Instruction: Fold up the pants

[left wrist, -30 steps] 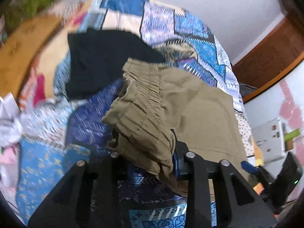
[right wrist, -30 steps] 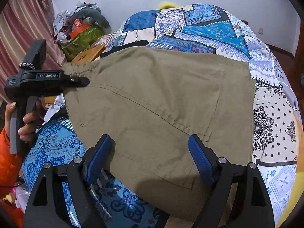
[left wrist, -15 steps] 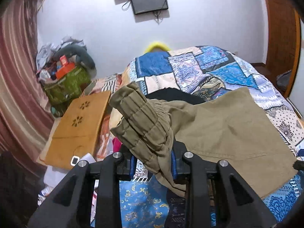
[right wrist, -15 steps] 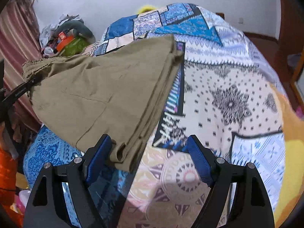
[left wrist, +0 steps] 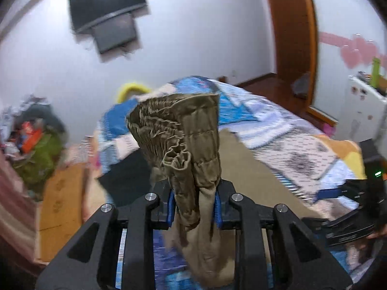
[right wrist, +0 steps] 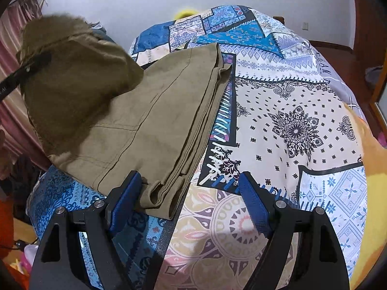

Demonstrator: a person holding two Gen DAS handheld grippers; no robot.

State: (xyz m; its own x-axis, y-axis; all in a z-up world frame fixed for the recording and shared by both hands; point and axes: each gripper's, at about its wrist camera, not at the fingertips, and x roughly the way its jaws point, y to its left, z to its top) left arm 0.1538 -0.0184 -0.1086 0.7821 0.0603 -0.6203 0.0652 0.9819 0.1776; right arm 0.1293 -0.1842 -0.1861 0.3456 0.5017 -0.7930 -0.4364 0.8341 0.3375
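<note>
Olive pants [right wrist: 150, 111] lie folded lengthwise on the patchwork quilt [right wrist: 290, 120], hems toward me. Their gathered elastic waistband [left wrist: 179, 130] is bunched between the blue pads of my left gripper [left wrist: 193, 207], whose jaws are still closing tighter on the cloth. In the right wrist view that waist end [right wrist: 72, 77] hangs lifted off the bed at the upper left. My right gripper [right wrist: 191, 200] stands open just above the quilt. Its left finger [right wrist: 125, 198] is beside the hem corner [right wrist: 159, 200], and no cloth is pinched.
A black garment [left wrist: 128, 176] lies on the bed beyond the pants. A wooden board [left wrist: 63, 193] and a green bag [left wrist: 41, 154] sit by the bed's left side. A screen [left wrist: 106, 12] hangs on the wall, with a wooden door frame [left wrist: 290, 36] at right.
My left gripper has risen and rolled upright, lifting the waistband off the bed. The right gripper's view has shifted from over the pants to their hem edge and the bare quilt.
</note>
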